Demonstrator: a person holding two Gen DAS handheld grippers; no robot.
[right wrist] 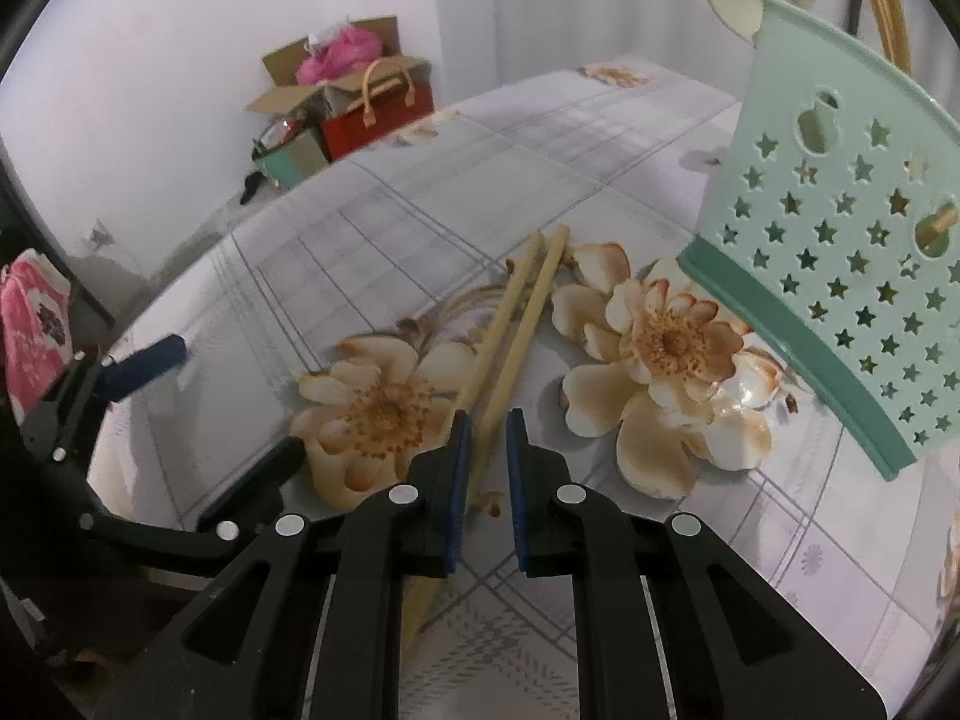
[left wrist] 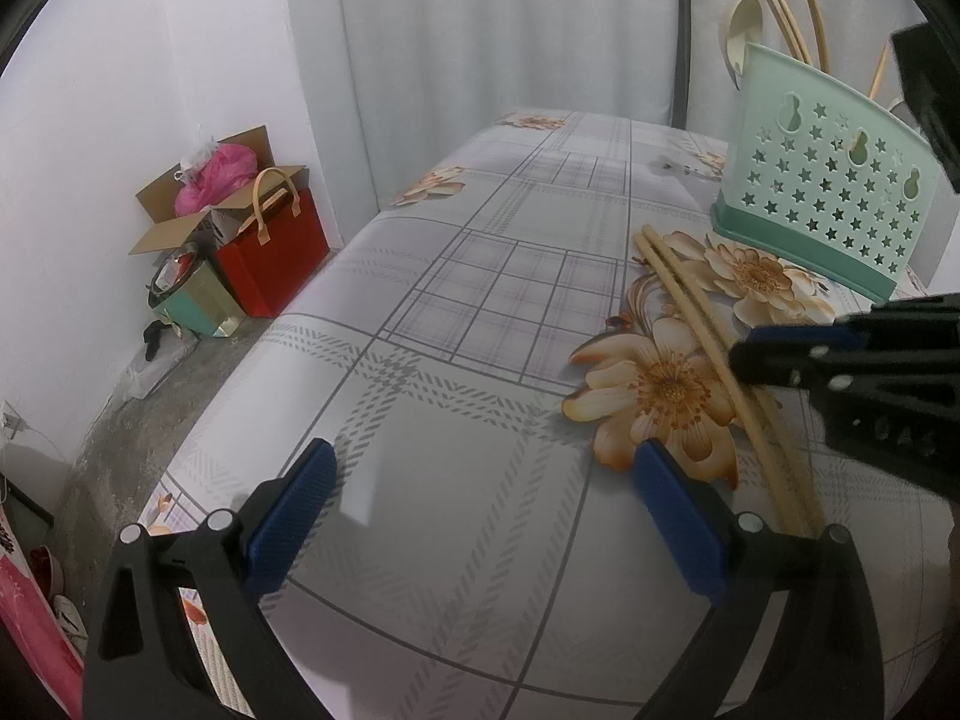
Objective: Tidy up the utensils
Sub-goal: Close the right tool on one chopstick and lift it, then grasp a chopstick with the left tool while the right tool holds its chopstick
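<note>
My right gripper (right wrist: 486, 438) had its fingers nearly closed around the two chopsticks (right wrist: 522, 324) lying on the flowered bench (right wrist: 420, 192) beside the green holder (right wrist: 840, 276); my left gripper (left wrist: 480, 516) hung released over bare cloth

White plaster wall (left wrist: 120, 120) at 10 o'clock; pale pleated curtain (left wrist: 480, 24) at 12. Table under checked, flower-printed cloth (left wrist: 480, 276) fills centre. Bare grey concrete floor (left wrist: 198, 372) at 8 o'clock, holding open cardboard box (left wrist: 198, 210), red gift bag (left wrist: 276, 264), teal box (left wrist: 198, 300). Light soft, even.
</note>
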